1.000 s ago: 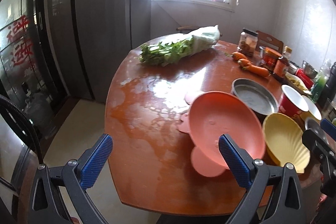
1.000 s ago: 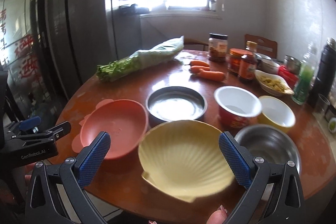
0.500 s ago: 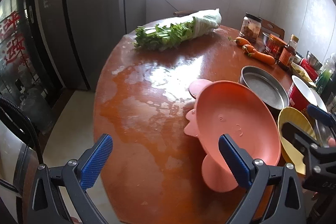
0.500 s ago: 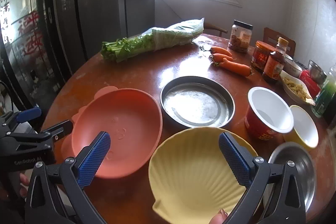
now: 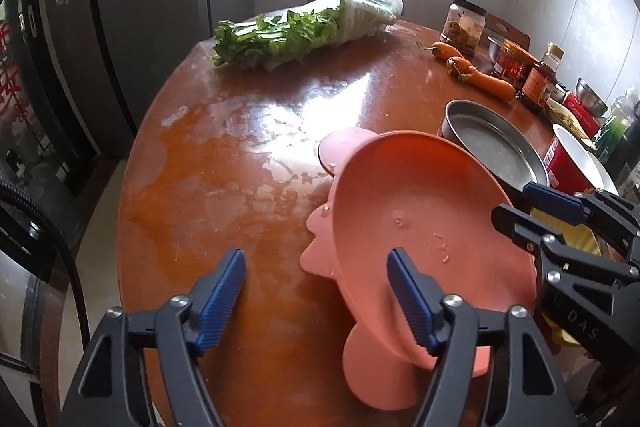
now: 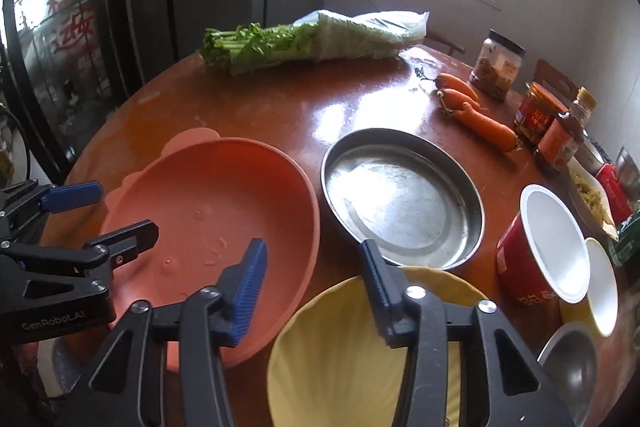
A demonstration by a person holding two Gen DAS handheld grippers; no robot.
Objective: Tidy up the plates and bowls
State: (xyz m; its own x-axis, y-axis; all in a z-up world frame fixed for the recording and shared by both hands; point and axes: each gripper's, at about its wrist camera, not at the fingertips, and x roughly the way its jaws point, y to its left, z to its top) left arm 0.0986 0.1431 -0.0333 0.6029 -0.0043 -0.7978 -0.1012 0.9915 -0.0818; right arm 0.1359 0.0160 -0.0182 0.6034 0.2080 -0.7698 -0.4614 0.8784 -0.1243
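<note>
**What the surfaces look like to us**

We see a glossy, reddish-brown tabletop (image 6: 256, 107) that mirrors the window light in bright patches and shows pale, worn blotches towards its edge. The pink bowl (image 6: 216, 227) looks like matt, smooth plastic, with a few water drops on it. The round pan (image 6: 404, 199) is bare metal, dull-shiny and streaked. The yellow bowl (image 6: 340, 355) has a ribbed, satin surface. We note ridged blue pads (image 5: 224, 291) on each tool's black, matt frame. The greens (image 6: 312, 39) lie in clear, crinkled plastic film.
</note>
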